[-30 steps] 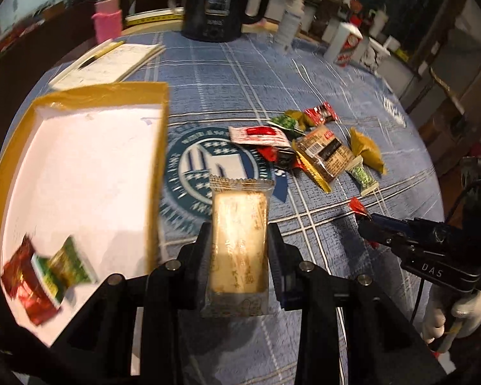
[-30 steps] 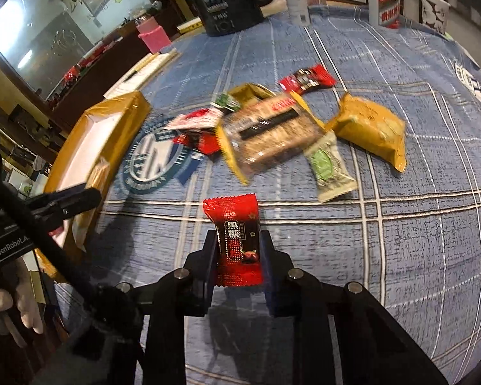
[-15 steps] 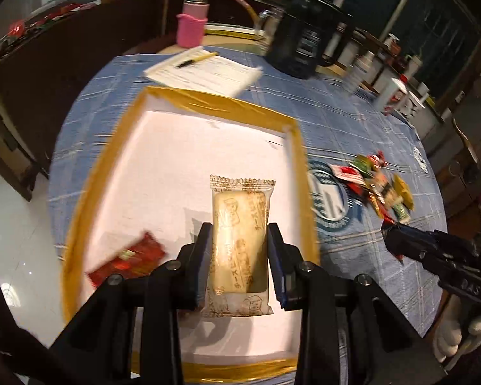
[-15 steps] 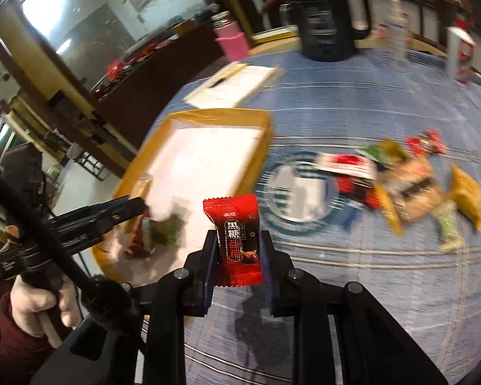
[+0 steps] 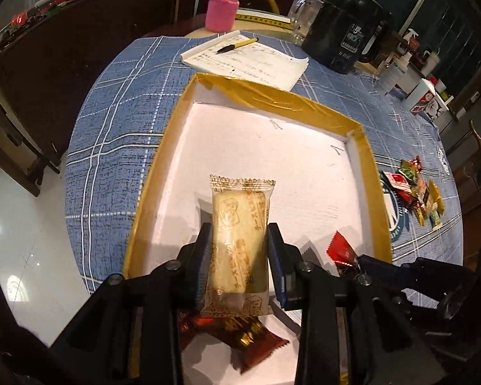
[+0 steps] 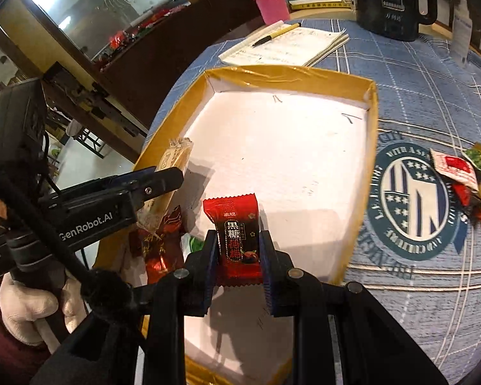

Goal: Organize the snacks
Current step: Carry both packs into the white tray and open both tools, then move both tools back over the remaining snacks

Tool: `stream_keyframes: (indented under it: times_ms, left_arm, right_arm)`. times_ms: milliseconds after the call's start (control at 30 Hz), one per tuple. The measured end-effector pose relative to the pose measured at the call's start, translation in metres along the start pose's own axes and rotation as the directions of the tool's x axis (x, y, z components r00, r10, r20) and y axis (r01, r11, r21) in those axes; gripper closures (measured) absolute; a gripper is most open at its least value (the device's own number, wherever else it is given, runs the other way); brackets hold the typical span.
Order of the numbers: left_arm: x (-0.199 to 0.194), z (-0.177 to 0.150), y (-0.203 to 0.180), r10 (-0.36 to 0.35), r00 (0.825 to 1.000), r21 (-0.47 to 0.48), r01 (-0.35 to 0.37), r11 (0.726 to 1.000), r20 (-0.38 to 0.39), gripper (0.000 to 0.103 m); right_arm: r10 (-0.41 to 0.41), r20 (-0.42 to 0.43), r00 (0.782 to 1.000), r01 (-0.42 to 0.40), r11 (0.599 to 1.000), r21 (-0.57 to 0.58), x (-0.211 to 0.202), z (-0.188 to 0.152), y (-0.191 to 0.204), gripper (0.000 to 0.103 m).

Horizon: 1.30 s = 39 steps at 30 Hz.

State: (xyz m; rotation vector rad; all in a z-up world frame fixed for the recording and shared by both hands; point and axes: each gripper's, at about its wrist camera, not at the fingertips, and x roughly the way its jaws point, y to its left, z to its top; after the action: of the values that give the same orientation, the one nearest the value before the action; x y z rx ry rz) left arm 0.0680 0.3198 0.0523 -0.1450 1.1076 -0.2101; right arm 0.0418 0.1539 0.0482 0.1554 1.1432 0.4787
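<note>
My left gripper [image 5: 240, 243] is shut on a pale, clear-wrapped cracker pack [image 5: 239, 240], hanging over the near part of the gold-rimmed white tray [image 5: 266, 96]. A dark red packet [image 5: 250, 340] lies on the tray floor beneath it. My right gripper [image 6: 235, 250] is shut on a small red candy packet [image 6: 235, 234] above the same tray [image 6: 291, 73]; this packet also shows from the left wrist [image 5: 341, 250]. From the right wrist, the left gripper [image 6: 163, 176] with the cracker pack [image 6: 173, 157] sits at the tray's left rim, above red and green packets [image 6: 158, 243].
A pile of loose snacks [image 5: 417, 192] lies right of the tray on the blue checked tablecloth [image 5: 118, 122]. Behind the tray are a notepad with a pen [image 5: 247, 57], a pink-sleeved bottle [image 5: 223, 3] and a black kettle [image 5: 346, 38]. A white-gloved hand [image 6: 32, 308] holds the left gripper.
Both grippers swung left from the snack pile to above the tray, each keeping its packet. The tray now fills both views and the pile has slid to the right edge.
</note>
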Motion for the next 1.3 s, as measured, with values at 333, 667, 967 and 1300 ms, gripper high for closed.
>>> stream_keyframes:
  times_ms: [333, 667, 967, 1300]
  left_arm:
    - [0.012, 0.006, 0.018, -0.046, 0.998, -0.071, 0.043, 0.997, -0.035, 0.064]
    - [-0.009, 0.008, 0.019, -0.073, 0.997, -0.128, 0.072, 0.989, 0.002, 0.052]
    - [-0.044, 0.002, 0.004, -0.098, 0.993, -0.173, 0.107, 0.979, 0.062, 0.049]
    - [-0.048, -0.010, -0.057, -0.163, 0.985, -0.150, 0.169, 0.974, 0.051, 0.045]
  right_arm:
    - [-0.038, 0.000, 0.999, 0.038, 0.999, -0.001, 0.011, 0.004, 0.011, 0.077]
    - [-0.029, 0.039, 0.999, 0.029, 0.999, -0.019, 0.007, 0.010, 0.015, 0.075]
    - [0.017, 0.086, 0.996, -0.015, 1.000, -0.015, -0.021, 0.001, 0.014, 0.073]
    - [0.035, 0.125, 0.991, -0.043, 0.997, 0.059, -0.066, -0.031, -0.033, 0.071]
